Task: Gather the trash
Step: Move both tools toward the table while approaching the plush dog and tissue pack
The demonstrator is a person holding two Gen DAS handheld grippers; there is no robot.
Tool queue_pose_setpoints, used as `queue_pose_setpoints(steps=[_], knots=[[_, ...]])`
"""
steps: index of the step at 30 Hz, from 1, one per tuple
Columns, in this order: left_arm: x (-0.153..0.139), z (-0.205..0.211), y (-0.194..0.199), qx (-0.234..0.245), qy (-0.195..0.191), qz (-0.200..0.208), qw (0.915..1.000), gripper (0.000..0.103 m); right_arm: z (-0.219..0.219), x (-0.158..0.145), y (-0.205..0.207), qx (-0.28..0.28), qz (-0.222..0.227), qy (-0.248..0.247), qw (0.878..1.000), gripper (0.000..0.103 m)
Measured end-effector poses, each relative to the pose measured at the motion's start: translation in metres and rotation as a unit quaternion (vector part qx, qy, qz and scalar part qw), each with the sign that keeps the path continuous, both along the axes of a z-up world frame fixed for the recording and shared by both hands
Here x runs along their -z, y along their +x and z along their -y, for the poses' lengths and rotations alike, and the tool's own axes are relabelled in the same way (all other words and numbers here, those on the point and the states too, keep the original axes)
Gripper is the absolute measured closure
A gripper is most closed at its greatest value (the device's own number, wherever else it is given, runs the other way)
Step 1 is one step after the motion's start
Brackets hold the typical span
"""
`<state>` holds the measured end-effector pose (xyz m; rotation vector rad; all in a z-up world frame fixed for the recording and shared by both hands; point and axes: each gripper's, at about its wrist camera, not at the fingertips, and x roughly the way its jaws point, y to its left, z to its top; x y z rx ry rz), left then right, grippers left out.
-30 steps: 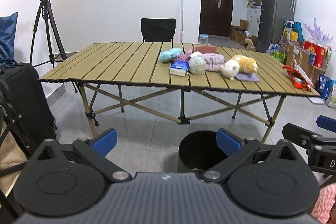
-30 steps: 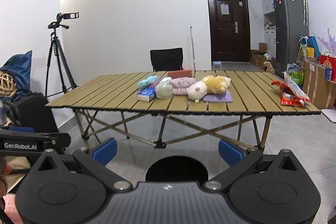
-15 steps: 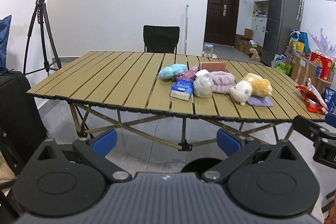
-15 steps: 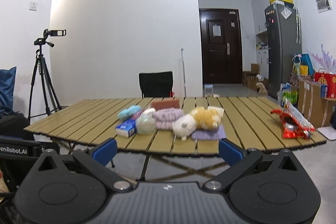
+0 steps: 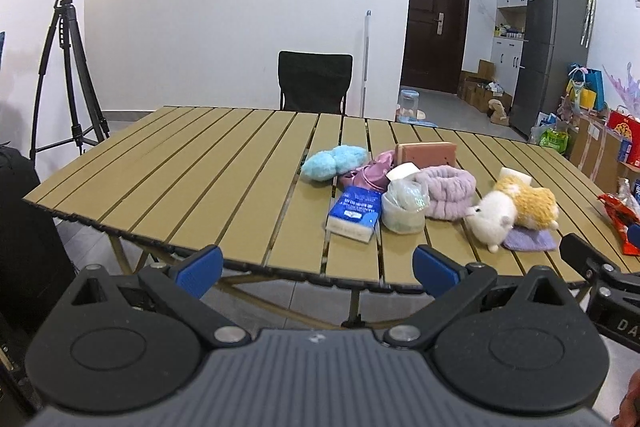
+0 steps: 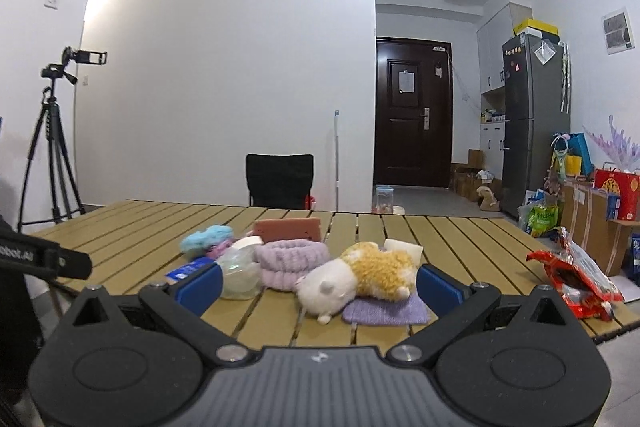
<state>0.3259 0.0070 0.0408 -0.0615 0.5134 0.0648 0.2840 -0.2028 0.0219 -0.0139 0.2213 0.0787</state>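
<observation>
Facing the slatted table (image 5: 208, 163), your left gripper (image 5: 316, 269) and right gripper (image 6: 318, 285) gape empty; the red wrapper (image 6: 576, 277) looks torn, perhaps.

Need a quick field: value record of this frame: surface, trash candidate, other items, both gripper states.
surface: slatted folding table
trash candidate: red snack wrapper, at the table's right edge, untouched
clutter mid-table: blue tissue pack, clear plastic cup, purple headband, plush toy on a purple cloth, blue fluffy item
left hand-held gripper: open, holding nothing, short of the table's near edge
right hand-held gripper: open, holding nothing
background: camera tripod, black chair, fridge
</observation>
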Motion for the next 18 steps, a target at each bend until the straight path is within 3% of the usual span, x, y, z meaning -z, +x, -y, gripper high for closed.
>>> queue_pose_setpoints(steps=[8,14,18], knots=[[0.007,0.001,0.050,-0.003,-0.015,-0.018,0.9997,0.000,0.014,0.013,0.063,0.033,-0.031,0.010,0.999,0.000],[0.014,0.009,0.083,-0.005,-0.013,-0.021,0.9997,0.000,0.021,0.025,0.105,0.062,-0.031,-0.026,0.997,0.000],[0.023,0.012,0.103,-0.012,-0.008,-0.034,0.9993,0.000,0.034,0.033,0.137,0.054,-0.049,-0.005,0.997,0.000]])
